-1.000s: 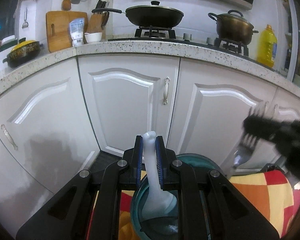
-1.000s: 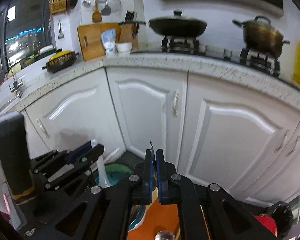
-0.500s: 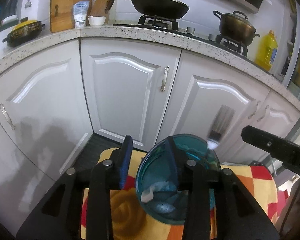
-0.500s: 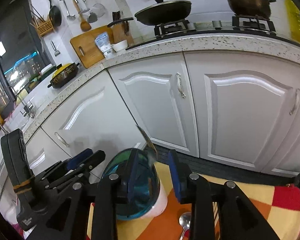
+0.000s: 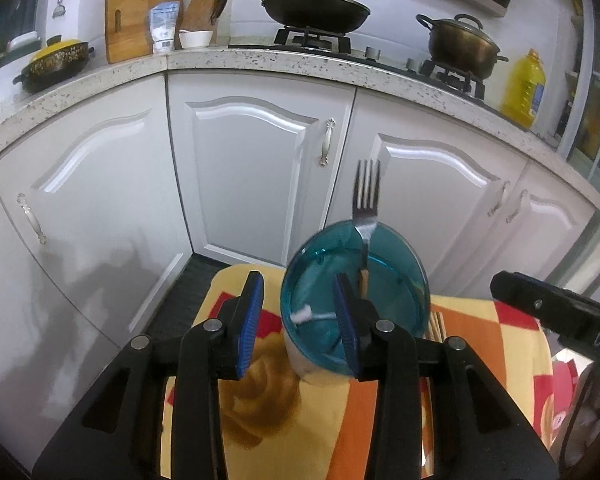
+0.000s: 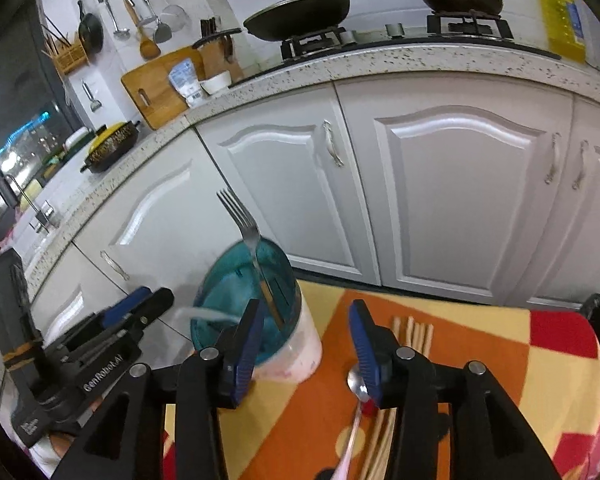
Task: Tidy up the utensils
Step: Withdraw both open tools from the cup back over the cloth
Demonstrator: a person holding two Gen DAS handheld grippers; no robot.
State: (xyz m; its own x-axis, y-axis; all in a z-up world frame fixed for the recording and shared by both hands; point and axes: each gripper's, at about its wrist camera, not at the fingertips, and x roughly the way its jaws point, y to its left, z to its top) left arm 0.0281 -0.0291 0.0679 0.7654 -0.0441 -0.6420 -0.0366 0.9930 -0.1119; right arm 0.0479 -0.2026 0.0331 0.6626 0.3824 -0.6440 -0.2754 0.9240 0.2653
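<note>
A teal-rimmed utensil cup stands on a table with a yellow, orange and red cloth. A metal fork stands in it, tines up. A white spoon lies inside it. My left gripper is open and empty, just in front of the cup. My right gripper is open and empty, to the cup's right. A metal spoon and wooden chopsticks lie on the cloth under the right gripper.
White kitchen cabinets and a speckled counter stand behind the table. A wok, a pot and a yellow oil bottle sit on the counter. The right gripper's body shows at the right of the left wrist view.
The left gripper let go of the white spoon into the cup and opened. The right gripper released the fork into the cup and opened. Both grippers have drawn back.
</note>
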